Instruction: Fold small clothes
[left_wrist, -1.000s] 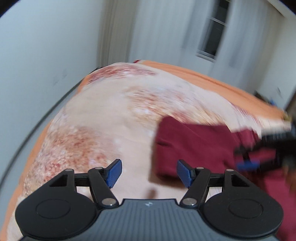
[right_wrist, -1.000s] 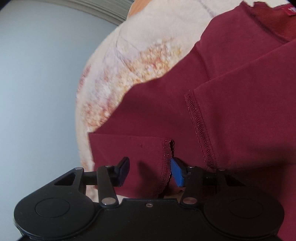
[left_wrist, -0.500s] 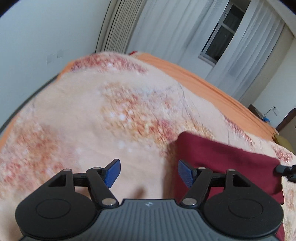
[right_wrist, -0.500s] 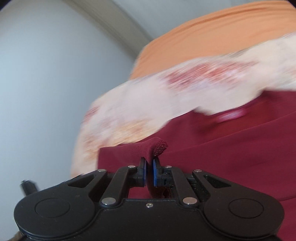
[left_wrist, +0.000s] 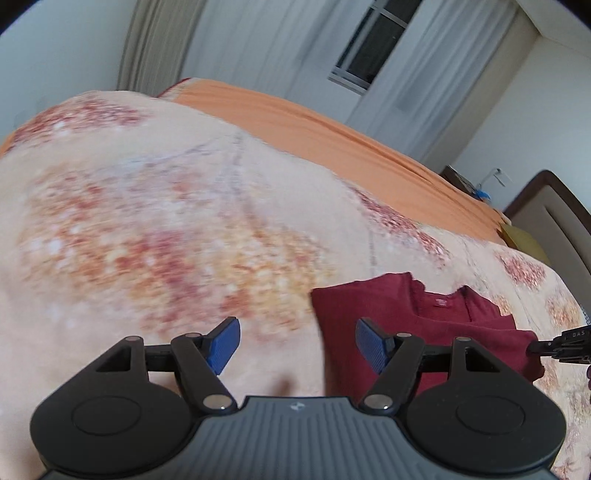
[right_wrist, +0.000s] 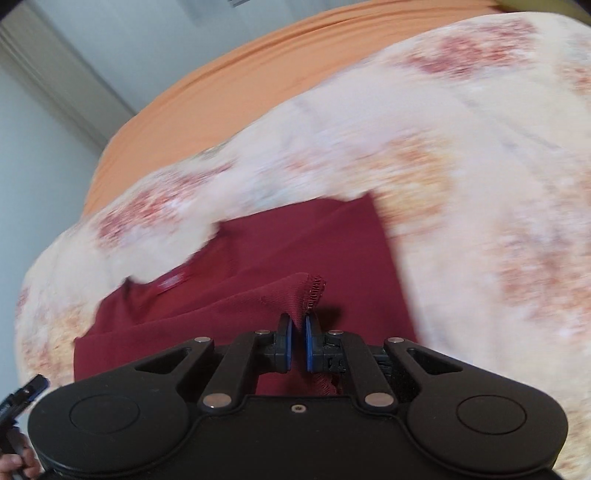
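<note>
Item one, far left of my left wrist view: a pale wall and a beige curtain (left_wrist: 147, 40), with sheer white drapes and a window (left_wrist: 373, 48) further along.

Item two: the bed, covered by a cream blanket (left_wrist: 155, 206) with blotchy red and orange patterning; an orange sheet (left_wrist: 332, 140) runs along its far edge.

Item three: my left gripper (left_wrist: 297, 345), blue pads spread wide, nothing between them. It hangs over bare blanket, and its right pad sits in front of the near left edge of the garment; whether it touches the cloth I cannot tell.

Item four: the maroon shirt (left_wrist: 373, 306), lying on the blanket at lower right of this view, neckline and small label facing up, partly folded over itself.

Item five: a padded headboard (left_wrist: 554, 218) at the far right, with my right gripper's tip poking in just below it at the shirt's right edge.

Item six, right wrist view: my right gripper (right_wrist: 297, 349), pads closed almost together and pinching a stitched hem of the shirt (right_wrist: 325, 240); the pinched fold rises off the rest of the garment, which lies flat on the blanket (right_wrist: 461, 166) beyond. The picture is blurred.
</note>
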